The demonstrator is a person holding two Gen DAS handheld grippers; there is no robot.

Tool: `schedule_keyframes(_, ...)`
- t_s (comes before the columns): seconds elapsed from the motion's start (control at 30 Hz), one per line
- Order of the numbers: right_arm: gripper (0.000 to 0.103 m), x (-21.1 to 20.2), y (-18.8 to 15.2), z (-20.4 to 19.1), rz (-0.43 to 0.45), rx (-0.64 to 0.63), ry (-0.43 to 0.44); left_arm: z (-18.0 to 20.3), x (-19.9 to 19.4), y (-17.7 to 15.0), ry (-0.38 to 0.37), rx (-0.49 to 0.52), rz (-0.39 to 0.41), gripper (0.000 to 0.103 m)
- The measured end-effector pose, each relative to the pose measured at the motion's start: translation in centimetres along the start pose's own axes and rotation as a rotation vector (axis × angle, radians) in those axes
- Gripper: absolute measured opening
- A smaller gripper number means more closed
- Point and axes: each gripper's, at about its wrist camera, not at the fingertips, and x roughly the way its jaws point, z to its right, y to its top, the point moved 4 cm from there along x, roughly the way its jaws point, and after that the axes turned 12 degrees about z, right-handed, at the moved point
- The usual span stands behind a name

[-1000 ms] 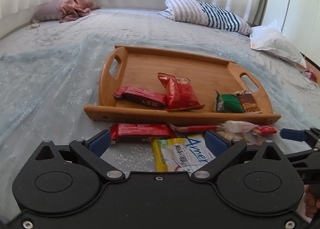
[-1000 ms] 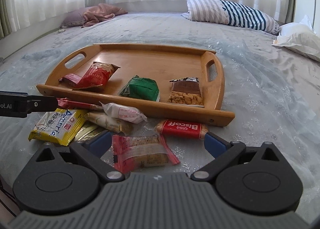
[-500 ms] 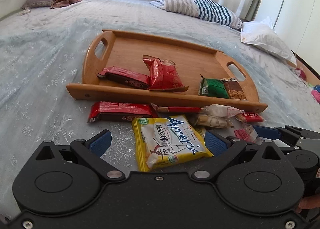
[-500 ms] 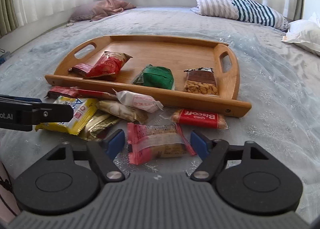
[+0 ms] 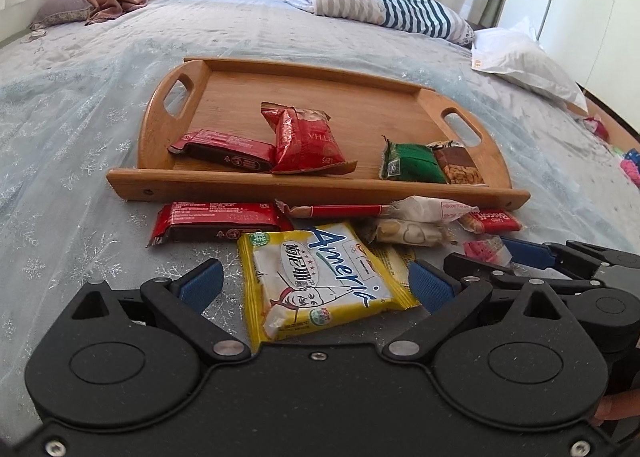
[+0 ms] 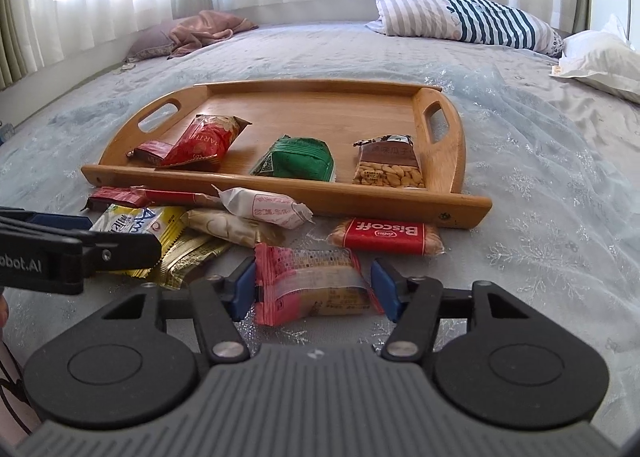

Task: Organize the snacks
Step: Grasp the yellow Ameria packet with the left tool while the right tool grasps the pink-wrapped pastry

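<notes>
Your right gripper (image 6: 313, 288) was closing around the pink packet (image 6: 310, 284) on the bedspread (left gripper (image 5: 312, 289) wide over the yellow packet (image 5: 320, 285)); its slippery wrapper could squirt out, short of the tray (image 6: 280, 187).

Smooth varnished wooden tray (image 6: 456, 161) — glossy plastic snack wrappers (image 5: 320, 289) — matt, embroidered cloth bedspread (image 6: 540, 217).
</notes>
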Motion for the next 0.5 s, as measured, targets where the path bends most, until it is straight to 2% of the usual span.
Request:
schedule_keyframes(0.1, 0.072, 0.04, -0.16, 0.33, 0.012, 0.036, -0.006, 0.08, 0.44, -0.19, 0.023, 0.002, -0.006, 0.092)
schedule_keyframes(0.13, 0.073, 0.02, -0.2, 0.42, 0.015, 0.045, -0.007, 0.05, 0.47, -0.21, 0.031, 0.006, 0.001, 0.09)
schedule_keyframes(0.27, 0.073, 0.05, -0.3, 0.57, 0.021, 0.059, -0.007, -0.05, 0.34, -0.1, 0.092, 0.084, 0.037, 0.074)
schedule_keyframes(0.5, 0.073, 0.21, -0.64, -0.37, 0.027, -0.018, -0.041, 0.34, 0.45, -0.76, 0.145, 0.186, 0.052, 0.074)
